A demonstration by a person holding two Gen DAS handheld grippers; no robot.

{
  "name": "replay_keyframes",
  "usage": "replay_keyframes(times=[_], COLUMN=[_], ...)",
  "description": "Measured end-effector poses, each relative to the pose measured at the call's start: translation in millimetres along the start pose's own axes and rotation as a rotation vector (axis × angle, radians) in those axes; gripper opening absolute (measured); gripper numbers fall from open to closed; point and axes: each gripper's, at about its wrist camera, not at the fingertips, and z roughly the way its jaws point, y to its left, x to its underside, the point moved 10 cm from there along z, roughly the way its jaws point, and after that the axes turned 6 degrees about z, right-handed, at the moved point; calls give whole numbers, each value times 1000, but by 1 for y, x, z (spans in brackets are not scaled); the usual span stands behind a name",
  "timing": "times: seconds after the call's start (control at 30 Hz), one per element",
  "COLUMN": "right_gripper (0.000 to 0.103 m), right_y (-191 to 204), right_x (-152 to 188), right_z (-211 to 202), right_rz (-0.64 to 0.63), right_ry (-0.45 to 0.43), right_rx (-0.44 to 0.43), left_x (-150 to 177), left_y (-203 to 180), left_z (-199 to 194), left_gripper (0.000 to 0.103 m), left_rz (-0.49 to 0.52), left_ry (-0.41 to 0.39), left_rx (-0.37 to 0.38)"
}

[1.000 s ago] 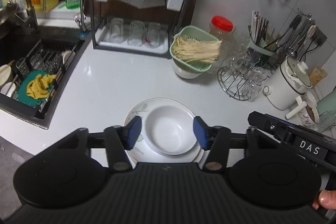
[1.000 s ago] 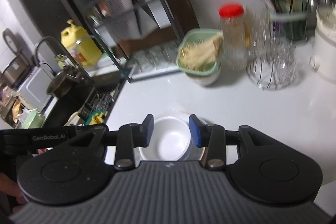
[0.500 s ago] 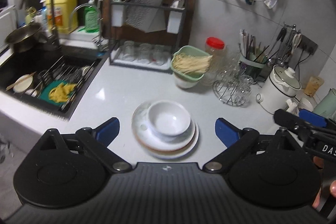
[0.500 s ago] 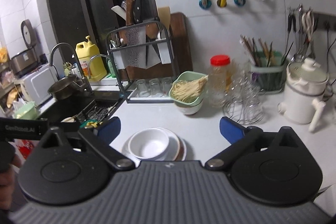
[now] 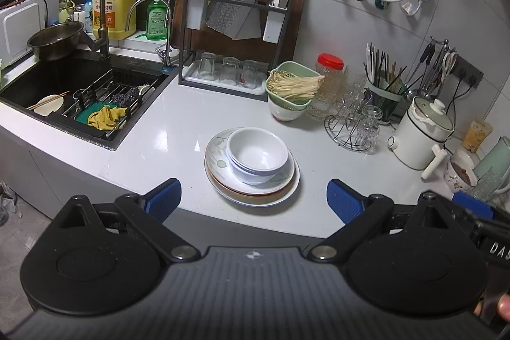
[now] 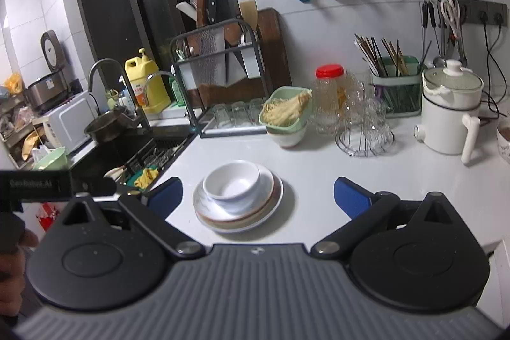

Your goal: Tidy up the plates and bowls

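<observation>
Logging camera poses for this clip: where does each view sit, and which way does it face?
Left wrist: on the left claw, open, above the counter edge, facing the bowls stacked on plates; a fingertip shows bottom right.
Right wrist: on the right claw, open, facing the same stack from further right; a hand shows at left.
Shared: stack, sink, knife rack.

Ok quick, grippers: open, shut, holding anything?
Left gripper: open, holding nothing, short of the stacked bowls.
Right gripper: open, holding nothing.
</observation>
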Motion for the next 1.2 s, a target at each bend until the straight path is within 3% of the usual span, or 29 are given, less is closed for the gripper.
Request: replay_keyframes(times=[0.57,1.2], right_gripper=[103,103], right_y=[-2,-8], right_x=[38,45], right_z=[-15,-11], right_rz=[28,40], right_ry=[16,37], right_rx=[8,22], left_x=[29,31], left_y=[-11,-15], left_z=[-6,11], left_gripper=[100,100], left_rz=[54,72], left_ry=[4,44], left_rx=[-1,6])
